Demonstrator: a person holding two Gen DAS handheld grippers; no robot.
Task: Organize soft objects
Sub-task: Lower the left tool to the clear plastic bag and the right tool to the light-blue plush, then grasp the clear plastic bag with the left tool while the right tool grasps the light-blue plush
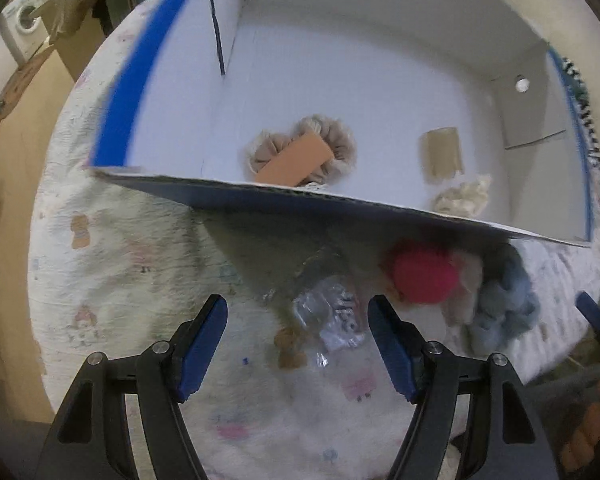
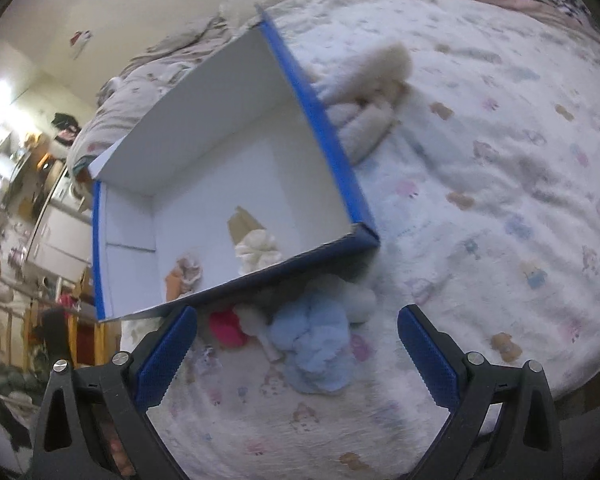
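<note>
A blue-edged white cardboard box [image 1: 260, 64] [image 2: 228, 136] lies on the patterned bedspread [image 1: 112, 240] [image 2: 480, 160]. Inside it sit a beige scrunchie on an orange card [image 1: 300, 154] [image 2: 182, 274] and a cream scrunchie with a tan card [image 1: 460, 196] [image 2: 256, 252]. In front of the box lie a clear plastic wrapper [image 1: 334, 316], a red soft item [image 1: 424, 276] [image 2: 228, 328], a white fluffy one [image 1: 464, 292] [image 2: 356, 300] and a blue scrunchie [image 1: 504, 312] [image 2: 312, 344]. My left gripper [image 1: 298, 336] hangs open over the wrapper. My right gripper [image 2: 296, 348] is open above the blue scrunchie.
A cream plush toy [image 2: 364, 96] leans against the box's far side. Pillows and a crumpled blanket [image 2: 252, 0] lie at the bed's head. Cardboard boxes and a washing machine [image 1: 24, 20] stand beyond the bed; cluttered furniture [image 2: 32, 208] fills the room's edge.
</note>
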